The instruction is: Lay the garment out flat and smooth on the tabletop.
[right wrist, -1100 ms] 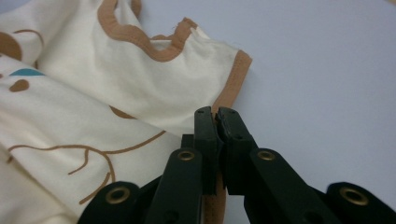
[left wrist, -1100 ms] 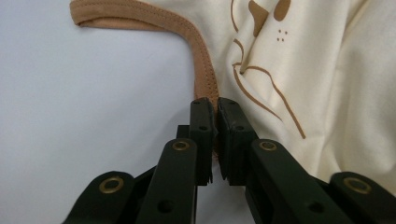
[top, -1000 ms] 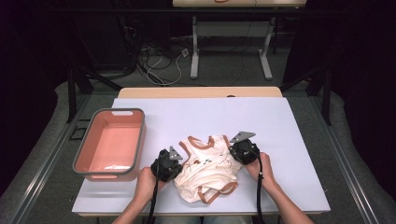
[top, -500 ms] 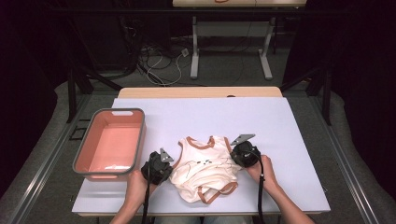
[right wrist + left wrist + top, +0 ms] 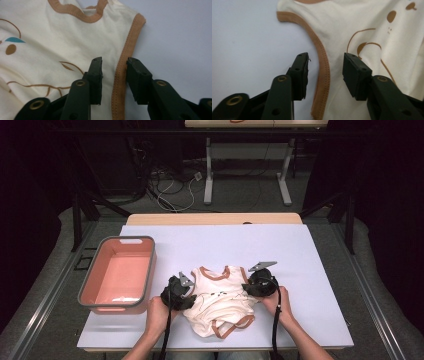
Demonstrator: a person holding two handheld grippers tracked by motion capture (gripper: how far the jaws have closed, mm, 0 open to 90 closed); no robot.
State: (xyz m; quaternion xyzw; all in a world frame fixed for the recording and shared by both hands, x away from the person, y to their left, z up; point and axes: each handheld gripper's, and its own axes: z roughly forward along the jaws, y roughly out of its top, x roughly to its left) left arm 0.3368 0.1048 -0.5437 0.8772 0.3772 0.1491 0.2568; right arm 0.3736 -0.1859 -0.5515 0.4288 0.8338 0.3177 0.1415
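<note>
Cream baby top (image 5: 220,302) w/ brown trim is lying crumpled at the near middle of the white table (image 5: 310,255), right of the pink bin (image 5: 120,272). Left gripper (image 5: 325,72) & right gripper (image 5: 114,76) are sitting at its left & right armholes; jaws on both have just been opening, now standing partly apart, each straddling the trim edge w/o pinching it

A lab: dark-curtained bay, loose floor cables (image 5: 170,185), white worktable (image 5: 310,270).
</note>
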